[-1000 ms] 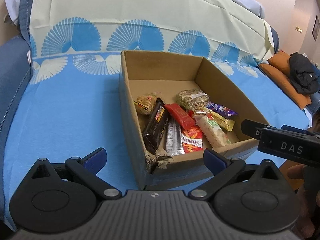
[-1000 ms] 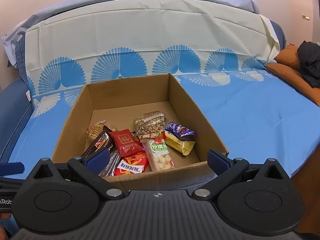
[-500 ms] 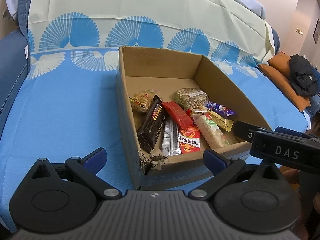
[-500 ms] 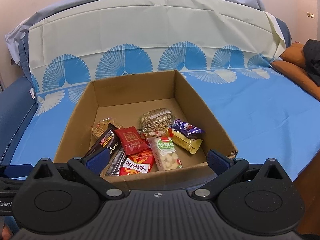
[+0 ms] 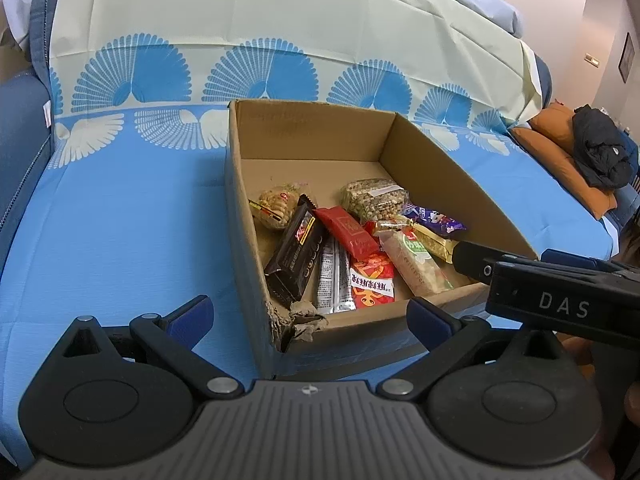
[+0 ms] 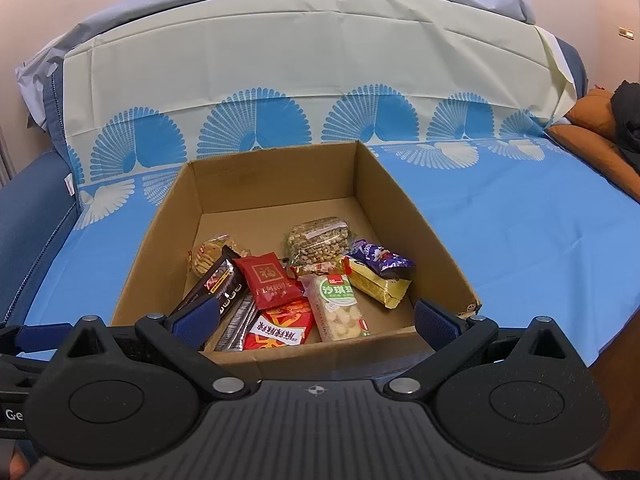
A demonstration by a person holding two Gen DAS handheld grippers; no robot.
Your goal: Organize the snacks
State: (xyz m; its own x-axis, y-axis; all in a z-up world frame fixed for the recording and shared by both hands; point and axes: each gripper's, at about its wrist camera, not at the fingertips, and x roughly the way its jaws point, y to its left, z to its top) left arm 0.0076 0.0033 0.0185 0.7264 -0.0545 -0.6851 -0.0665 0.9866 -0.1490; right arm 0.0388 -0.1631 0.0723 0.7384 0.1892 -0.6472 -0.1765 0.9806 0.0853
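An open cardboard box (image 5: pixel 424 148) (image 6: pixel 372 184) sits on a blue patterned sheet and holds several snack packets: a black bar (image 5: pixel 298 250) (image 6: pixel 216 284), a red packet (image 5: pixel 348 232) (image 6: pixel 270 280), a green-labelled pack (image 5: pixel 416 260) (image 6: pixel 338 304), a bag of nuts (image 5: pixel 374 198) (image 6: pixel 318 238), a purple wrapper (image 5: pixel 434 218) (image 6: pixel 378 258). My left gripper (image 5: pixel 308 316) hangs open before the box's torn near-left corner. My right gripper (image 6: pixel 316 322) is open over the box's near wall, empty. The right gripper's body (image 5: pixel 560 296) shows in the left wrist view.
The blue and cream sheet (image 5: pixel 112 216) (image 6: pixel 520 232) covers a sofa seat and backrest. An orange cushion (image 5: pixel 560 160) with dark clothing (image 5: pixel 604 148) lies at the far right. The sofa's blue armrest (image 6: pixel 28 208) stands on the left.
Both grippers have drifted slightly nearer the box, which sits a little larger in both views. The snacks have not moved and both grippers stay open.
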